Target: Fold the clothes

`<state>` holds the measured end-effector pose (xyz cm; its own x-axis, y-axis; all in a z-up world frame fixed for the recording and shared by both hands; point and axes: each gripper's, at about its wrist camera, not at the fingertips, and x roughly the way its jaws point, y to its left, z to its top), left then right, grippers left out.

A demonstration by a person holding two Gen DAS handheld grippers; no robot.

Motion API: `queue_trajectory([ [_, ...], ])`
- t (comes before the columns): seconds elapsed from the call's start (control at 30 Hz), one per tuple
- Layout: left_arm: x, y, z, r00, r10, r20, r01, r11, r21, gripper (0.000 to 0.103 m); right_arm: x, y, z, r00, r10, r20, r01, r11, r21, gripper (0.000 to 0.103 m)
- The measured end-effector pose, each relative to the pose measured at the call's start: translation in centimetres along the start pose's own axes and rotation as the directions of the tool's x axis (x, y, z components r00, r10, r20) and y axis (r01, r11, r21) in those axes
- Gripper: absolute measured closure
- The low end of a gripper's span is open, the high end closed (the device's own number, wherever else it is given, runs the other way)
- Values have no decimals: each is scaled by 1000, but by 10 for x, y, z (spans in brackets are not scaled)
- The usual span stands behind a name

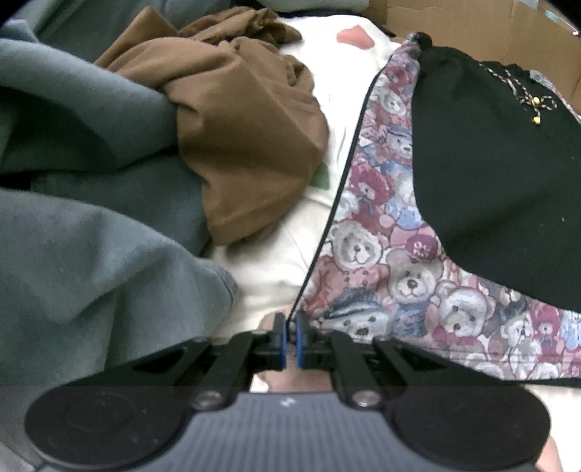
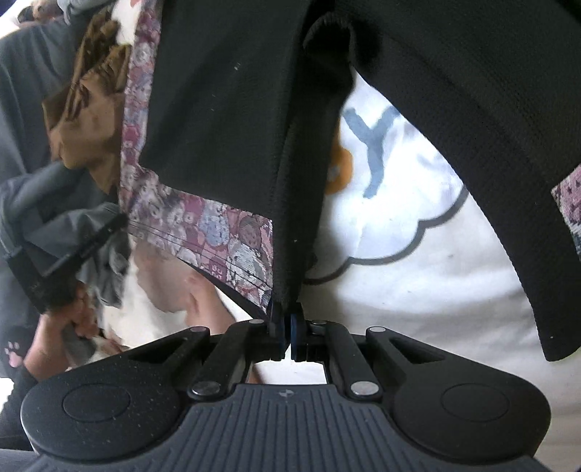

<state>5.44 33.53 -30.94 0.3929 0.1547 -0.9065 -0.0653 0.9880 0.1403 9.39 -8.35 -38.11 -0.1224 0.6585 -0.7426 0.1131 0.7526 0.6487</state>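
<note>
A black garment with a teddy-bear print panel (image 1: pixel 385 254) hangs stretched between my two grippers over a white bedsheet (image 1: pixel 276 261). My left gripper (image 1: pixel 289 326) is shut on the dark piped edge of the print panel. In the right wrist view the same garment (image 2: pixel 225 109) fills the upper frame, black cloth above a strip of bear print. My right gripper (image 2: pixel 287 323) is shut on the garment's lower black corner, beside the print strip. The left gripper (image 2: pixel 54 261) shows at the left of that view, held by a hand (image 2: pixel 69 323).
A crumpled brown garment (image 1: pixel 239 119) and a grey-green garment (image 1: pixel 90 218) lie on the sheet to the left. A cardboard box (image 1: pixel 472 25) stands at the back right. Beneath the right gripper the white sheet carries a cloud and letter print (image 2: pixel 395 203).
</note>
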Motion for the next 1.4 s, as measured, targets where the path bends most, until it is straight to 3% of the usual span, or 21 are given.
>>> queue_trajectory([
  [0.17, 2, 4, 6, 1000, -1, -11, 1, 1000, -14, 98, 2, 2, -3, 1000, -4, -14, 3, 1000, -19, 103],
  [0.3, 19, -7, 5, 999, 28, -46, -26, 999, 35, 98, 11, -3, -5, 1000, -20, -23, 19, 999, -31, 103],
  [0.47, 10, -6, 15, 999, 36, -31, -35, 999, 19, 98, 16, -4, -6, 999, -27, -30, 26, 998, -50, 103],
  [0.7, 34, -17, 16, 995, 48, -91, -45, 999, 30, 97, 12, 1, -6, 999, -34, -40, 31, 995, -95, 102],
  [0.8, 33, -13, 27, 996, 24, -90, -25, 1000, -7, 91, 10, 2, -6, 998, -38, -44, 33, 993, -114, 97],
  [0.9, 30, -16, 33, 997, 25, -68, -27, 999, -28, 86, -1, 4, -5, 999, -15, -38, 10, 991, -132, 80],
  [0.97, 28, -18, 37, 998, 27, -53, -29, 999, -42, 85, -13, 5, -2, 1000, -13, -16, 10, 989, -149, 70],
  [1.17, 14, -43, 57, 1000, 17, 17, -17, 1000, -27, 78, -57, 2, 12, 995, 7, 102, 13, 981, -196, 70],
  [1.4, 15, -77, 72, 997, -26, 66, 28, 999, -19, 78, -81, -20, 38, 958, 4, 286, 44, 986, -162, 73],
])
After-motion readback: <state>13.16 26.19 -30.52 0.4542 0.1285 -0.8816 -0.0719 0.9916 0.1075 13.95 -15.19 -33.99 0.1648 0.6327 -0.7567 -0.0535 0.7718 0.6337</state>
